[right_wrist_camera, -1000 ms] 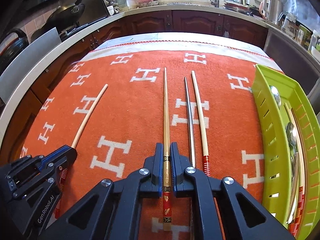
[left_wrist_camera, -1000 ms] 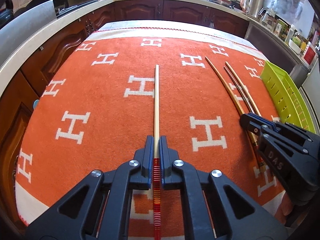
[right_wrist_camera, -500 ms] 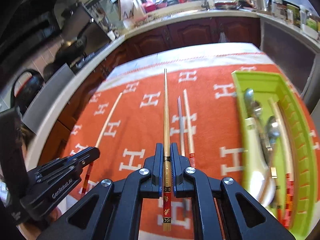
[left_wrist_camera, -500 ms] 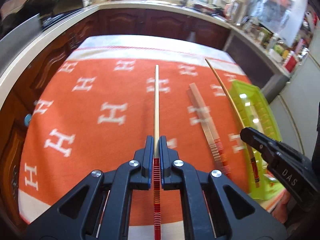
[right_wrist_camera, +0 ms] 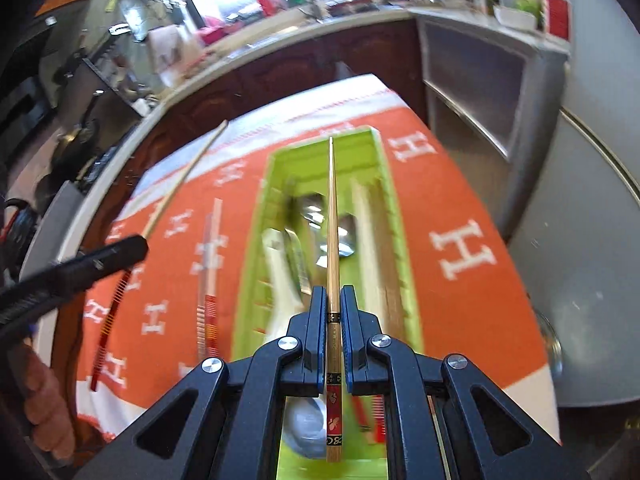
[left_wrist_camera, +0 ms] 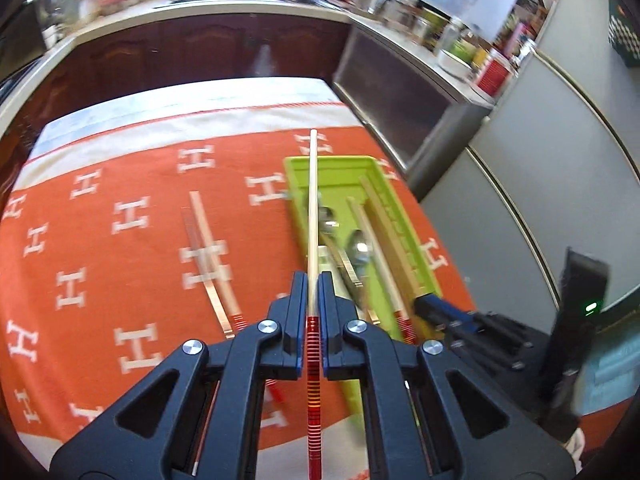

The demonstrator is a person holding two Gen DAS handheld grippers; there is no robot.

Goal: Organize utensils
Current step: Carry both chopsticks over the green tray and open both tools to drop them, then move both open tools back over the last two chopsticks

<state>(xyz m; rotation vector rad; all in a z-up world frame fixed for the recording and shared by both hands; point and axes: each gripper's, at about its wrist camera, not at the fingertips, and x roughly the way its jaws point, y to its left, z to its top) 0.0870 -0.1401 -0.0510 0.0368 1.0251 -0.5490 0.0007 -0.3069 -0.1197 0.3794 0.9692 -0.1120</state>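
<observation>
My left gripper is shut on a pale chopstick with a red striped handle, held above the left edge of the green tray. My right gripper is shut on a chopstick with a red and black patterned handle, held over the green tray. The tray holds spoons, a white ladle and other chopsticks. A chopstick pair lies on the orange cloth left of the tray. The left gripper shows in the right wrist view; the right gripper shows in the left wrist view.
The orange cloth with white H marks covers the table. A kitchen counter and dark cabinets run behind it. Grey appliance fronts stand to the right of the table edge.
Both grippers have lifted their chopsticks off the cloth and swung right, from over the cloth to over the green tray. Both stay shut on their chopsticks.
</observation>
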